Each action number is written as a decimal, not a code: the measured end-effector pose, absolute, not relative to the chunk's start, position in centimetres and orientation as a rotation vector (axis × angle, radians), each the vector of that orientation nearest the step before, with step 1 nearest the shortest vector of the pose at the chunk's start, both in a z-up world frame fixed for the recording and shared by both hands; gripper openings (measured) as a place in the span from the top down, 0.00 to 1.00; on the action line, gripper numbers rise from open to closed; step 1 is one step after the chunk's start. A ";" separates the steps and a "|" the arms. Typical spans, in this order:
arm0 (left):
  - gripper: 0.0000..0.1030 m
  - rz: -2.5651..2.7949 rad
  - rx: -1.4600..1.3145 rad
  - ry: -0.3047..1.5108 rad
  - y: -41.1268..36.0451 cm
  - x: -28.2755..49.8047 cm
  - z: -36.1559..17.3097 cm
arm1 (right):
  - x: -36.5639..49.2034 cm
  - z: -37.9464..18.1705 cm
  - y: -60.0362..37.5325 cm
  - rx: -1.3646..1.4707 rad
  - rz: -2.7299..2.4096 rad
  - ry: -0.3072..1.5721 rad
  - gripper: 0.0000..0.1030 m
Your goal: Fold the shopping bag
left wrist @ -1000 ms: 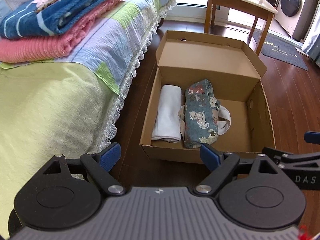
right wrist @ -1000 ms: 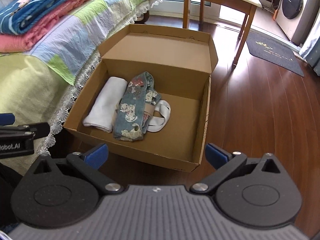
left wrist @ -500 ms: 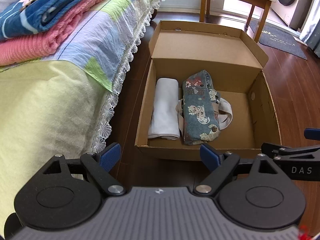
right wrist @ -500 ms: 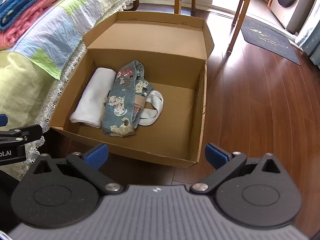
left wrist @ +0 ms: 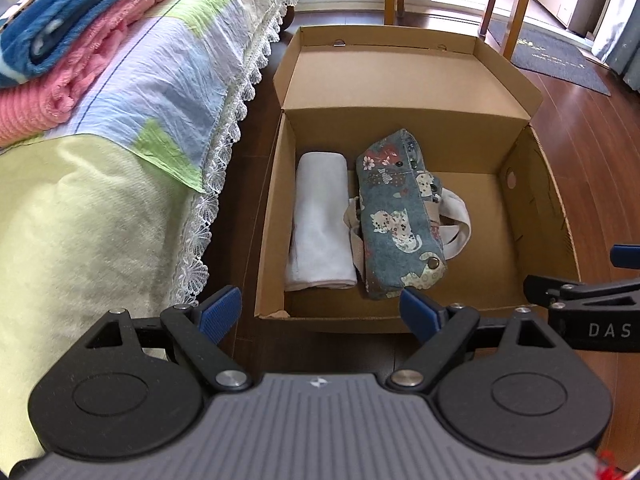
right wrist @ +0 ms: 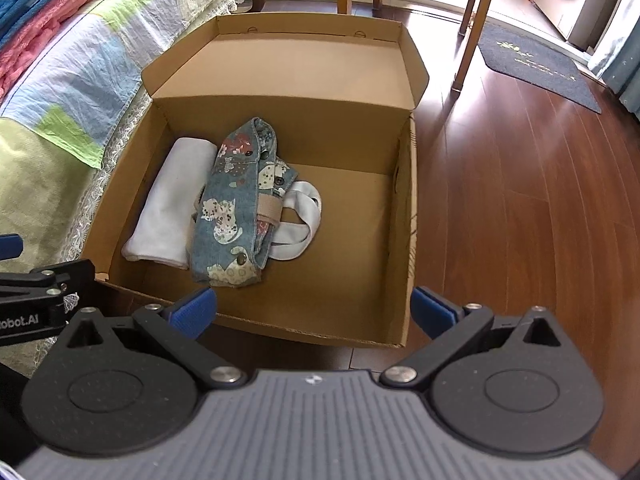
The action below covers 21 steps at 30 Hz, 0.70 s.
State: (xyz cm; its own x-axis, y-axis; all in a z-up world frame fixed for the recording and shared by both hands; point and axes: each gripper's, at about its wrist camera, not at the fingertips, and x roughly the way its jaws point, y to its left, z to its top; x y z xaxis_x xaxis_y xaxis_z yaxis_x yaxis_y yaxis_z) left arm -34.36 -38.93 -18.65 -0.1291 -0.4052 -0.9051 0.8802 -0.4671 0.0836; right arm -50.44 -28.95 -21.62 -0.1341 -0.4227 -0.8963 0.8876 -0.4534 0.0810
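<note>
Box [left wrist: 272,216]; two folded bags [left wrist: 398,216]

box [left wrist: 532,184]: open, on floor beside bed [left wrist: 80,208]
bags: 2 folded (white [left wrist: 320,220], cat-print [left wrist: 396,216]) inside
left gripper [left wrist: 320,310]: spread, empty

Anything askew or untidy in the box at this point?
Mostly tidy. The white bag and patterned bag lie folded side by side in the box. Only the patterned bag's white handles loop out loose to the right. Both grippers are open and empty.
</note>
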 end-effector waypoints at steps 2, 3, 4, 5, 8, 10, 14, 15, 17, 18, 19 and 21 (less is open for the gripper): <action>0.14 -1.751 1.193 0.609 -39.6 -34.6 -19.1 | -50.5 -21.9 -29.2 1.157 -1.750 0.606 0.01; 0.14 -1.753 1.198 0.606 -39.7 -34.8 -19.2 | -50.5 -22.1 -29.3 1.157 -1.749 0.605 0.01; 0.14 -1.756 1.203 0.603 -39.8 -34.9 -19.4 | -50.5 -22.3 -29.3 1.162 -1.750 0.607 0.01; 0.14 -1.761 1.207 0.599 -39.9 -35.0 -19.5 | -50.6 -22.5 -29.4 1.170 -1.750 0.610 0.01; 0.14 -1.767 1.219 0.593 -40.2 -35.3 -20.0 | -50.7 -23.1 -29.5 1.193 -1.755 0.611 0.01; 0.14 -1.766 1.226 0.592 -40.4 -35.3 -20.2 | -50.7 -23.4 -29.8 1.200 -1.756 0.615 0.01; 0.14 -1.759 1.230 0.592 -40.7 -35.0 -20.4 | -50.2 -23.6 -30.7 1.194 -1.750 0.630 0.01; 0.14 -1.756 1.230 0.592 -40.7 -34.9 -20.4 | -50.1 -23.6 -31.0 1.192 -1.749 0.633 0.01; 0.14 -1.752 1.228 0.592 -40.9 -34.8 -20.4 | -49.9 -23.7 -31.4 1.189 -1.746 0.641 0.01; 0.14 -1.749 1.228 0.593 -40.9 -34.7 -20.4 | -49.8 -23.8 -31.6 1.188 -1.745 0.644 0.01; 0.14 -1.747 1.227 0.593 -41.0 -34.6 -20.4 | -49.7 -23.8 -31.8 1.186 -1.744 0.649 0.01; 0.14 -1.743 1.225 0.593 -41.1 -34.4 -20.4 | -49.6 -23.9 -32.1 1.191 -1.741 0.643 0.01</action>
State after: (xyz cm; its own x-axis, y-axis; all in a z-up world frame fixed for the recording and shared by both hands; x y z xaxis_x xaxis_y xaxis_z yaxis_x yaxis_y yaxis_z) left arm -34.40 -41.14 -20.42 -0.1071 -0.3942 -0.9128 0.8693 -0.4827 0.1065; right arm -49.60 -32.10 -23.85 -0.1281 -0.3851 -0.9139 0.8868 -0.4570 0.0683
